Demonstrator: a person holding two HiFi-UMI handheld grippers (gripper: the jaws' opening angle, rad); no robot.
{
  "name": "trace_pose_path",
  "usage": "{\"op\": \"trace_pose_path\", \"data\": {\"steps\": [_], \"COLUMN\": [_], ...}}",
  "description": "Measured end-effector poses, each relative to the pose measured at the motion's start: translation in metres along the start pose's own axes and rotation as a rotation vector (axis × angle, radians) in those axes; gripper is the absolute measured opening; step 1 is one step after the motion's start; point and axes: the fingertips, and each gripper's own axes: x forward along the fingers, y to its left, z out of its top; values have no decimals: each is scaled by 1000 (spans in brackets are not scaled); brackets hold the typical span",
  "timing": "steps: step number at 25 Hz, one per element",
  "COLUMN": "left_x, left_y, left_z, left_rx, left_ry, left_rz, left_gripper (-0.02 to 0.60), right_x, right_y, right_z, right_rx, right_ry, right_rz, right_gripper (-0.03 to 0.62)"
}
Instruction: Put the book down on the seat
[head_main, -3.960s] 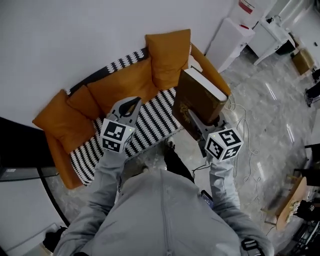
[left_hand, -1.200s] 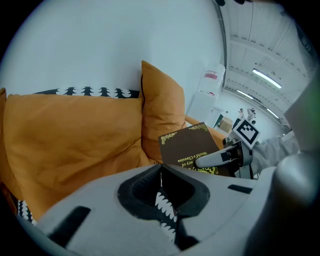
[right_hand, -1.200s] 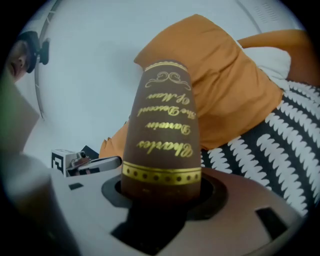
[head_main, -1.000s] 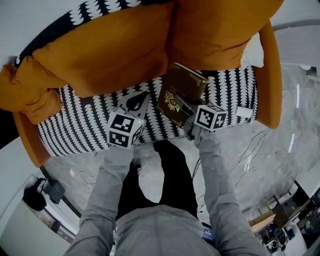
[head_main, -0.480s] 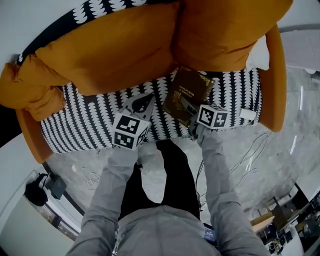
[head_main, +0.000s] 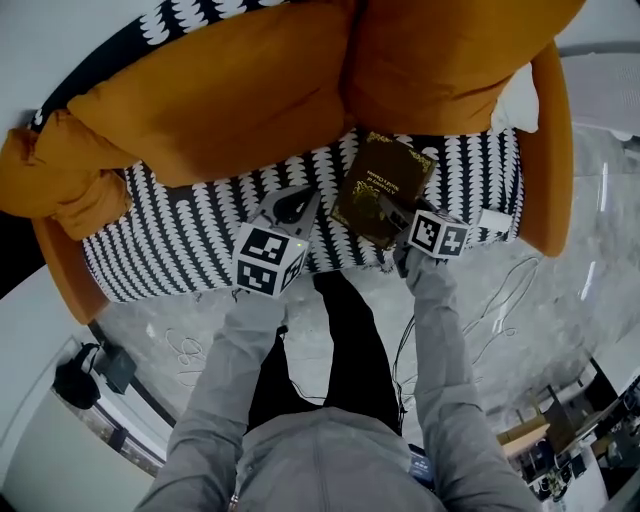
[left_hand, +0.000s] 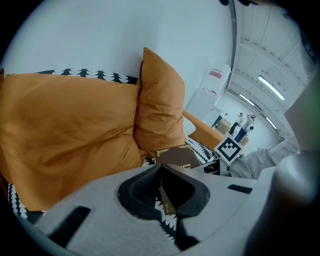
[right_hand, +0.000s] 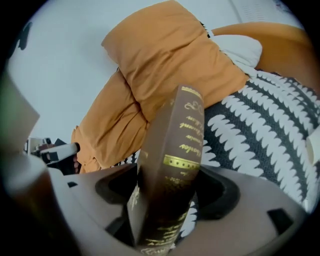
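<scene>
**A:** Where did the book (head_main: 381, 190) lie?

**B:** Flat on the seat (head_main: 190, 250), cover up, on the black-and-white patterned cloth right of the frame's middle in the head view. It was just below the gap between the two orange back cushions (head_main: 230, 100).

**A:** Which way did it run?

**B:** Its long axis ran up the frame, leaning a little to the right. The far short edge pointed at the cushions and the near short edge at the front of the seat. In the right gripper view the spine, with its gold lettering, faced the camera and ran away from it toward the cushions.

**A:** And the right gripper (head_main: 386, 208)?

**B:** It was at the book's near end with the book between its jaws. The jaws were opening, and dark gaps showed on either side of the book.

**A:** And the left gripper (left_hand: 161, 169)?

**B:** Its jaws were pressed together with nothing between them. It hovered over the seat left of the book, apart from it, and pointed toward the cushions.
</scene>
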Motion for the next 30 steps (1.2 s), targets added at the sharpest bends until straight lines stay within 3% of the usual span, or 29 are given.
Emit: {"op": "trace_pose_path", "data": {"steps": [11,18,23,30], "left_x": [2,8,15,28], "left_y": [-13,-32,-39,-50], "left_z": [20,19,10,1], "left_rx": [26,45,48,51], "left_ry": [13,33,50,72], "left_rz": [-29,-39,-42,-51], "left_gripper": [26,26,26,26], "right_x": [-26,-40,-40,-46], "right_y": [-26,-55,-74,-96], "right_z": [-25,-47,-56,-61], "right_rx": [92,169,165,109], "right_ry": [46,82,69,51], "right_rz": [-52,-8,17,-47], "right_gripper": [319,330,334,336]}}
